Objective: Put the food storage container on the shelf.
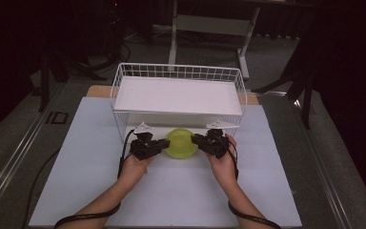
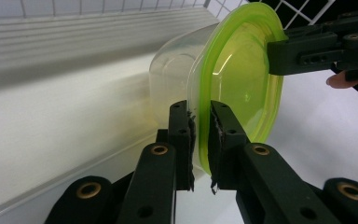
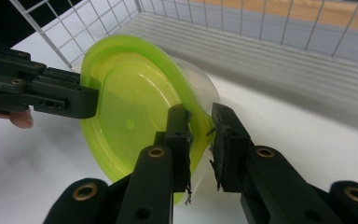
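Holding the lidded green container level matters here: it hangs between the hands, just near of the white wire basket. The left gripper and right gripper each pinch its rim; keep both moving together.

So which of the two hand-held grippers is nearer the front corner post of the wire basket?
The right hand-held gripper: it sits just below the wire basket's front right corner, while the left hand-held gripper is further from its corner.
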The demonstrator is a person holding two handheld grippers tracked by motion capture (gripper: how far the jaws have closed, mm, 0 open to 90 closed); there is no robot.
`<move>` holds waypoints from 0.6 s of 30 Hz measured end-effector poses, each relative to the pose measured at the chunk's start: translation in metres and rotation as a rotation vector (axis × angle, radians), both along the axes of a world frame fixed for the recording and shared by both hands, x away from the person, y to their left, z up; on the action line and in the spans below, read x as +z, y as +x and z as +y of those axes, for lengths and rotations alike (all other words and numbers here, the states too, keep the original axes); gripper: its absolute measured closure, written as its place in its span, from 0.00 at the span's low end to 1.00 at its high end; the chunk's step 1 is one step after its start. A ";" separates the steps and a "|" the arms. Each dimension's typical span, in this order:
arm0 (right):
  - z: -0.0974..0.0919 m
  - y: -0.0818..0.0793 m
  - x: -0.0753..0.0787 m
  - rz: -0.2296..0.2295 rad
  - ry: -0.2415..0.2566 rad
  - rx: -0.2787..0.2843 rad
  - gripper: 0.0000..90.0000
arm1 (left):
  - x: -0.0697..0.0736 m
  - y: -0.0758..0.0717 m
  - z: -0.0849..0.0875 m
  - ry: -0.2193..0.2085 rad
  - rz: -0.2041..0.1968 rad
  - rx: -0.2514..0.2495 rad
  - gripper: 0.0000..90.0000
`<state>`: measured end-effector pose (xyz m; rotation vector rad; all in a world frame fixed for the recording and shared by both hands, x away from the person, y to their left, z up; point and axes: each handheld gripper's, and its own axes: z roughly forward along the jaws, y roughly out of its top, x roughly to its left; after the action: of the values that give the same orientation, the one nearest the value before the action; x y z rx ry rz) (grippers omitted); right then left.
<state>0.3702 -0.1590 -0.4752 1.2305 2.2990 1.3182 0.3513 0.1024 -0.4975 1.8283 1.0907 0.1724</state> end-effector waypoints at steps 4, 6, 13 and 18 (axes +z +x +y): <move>0.002 0.004 -0.004 -0.007 -0.015 -0.001 0.87 | -0.003 0.004 0.000 0.007 0.012 0.005 0.90; 0.002 0.005 -0.004 -0.011 -0.013 -0.001 0.87 | -0.003 0.007 0.001 -0.006 0.026 0.006 0.90; 0.002 0.012 -0.004 0.016 0.014 -0.008 0.87 | -0.002 0.013 0.001 0.012 0.025 0.005 0.88; 0.002 0.015 -0.005 0.007 0.025 -0.023 0.85 | -0.002 0.014 0.000 0.023 -0.015 0.015 0.85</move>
<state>0.3857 -0.1574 -0.4800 1.2680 2.2729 1.3412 0.3658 0.1020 -0.4995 1.8366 1.0963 0.2080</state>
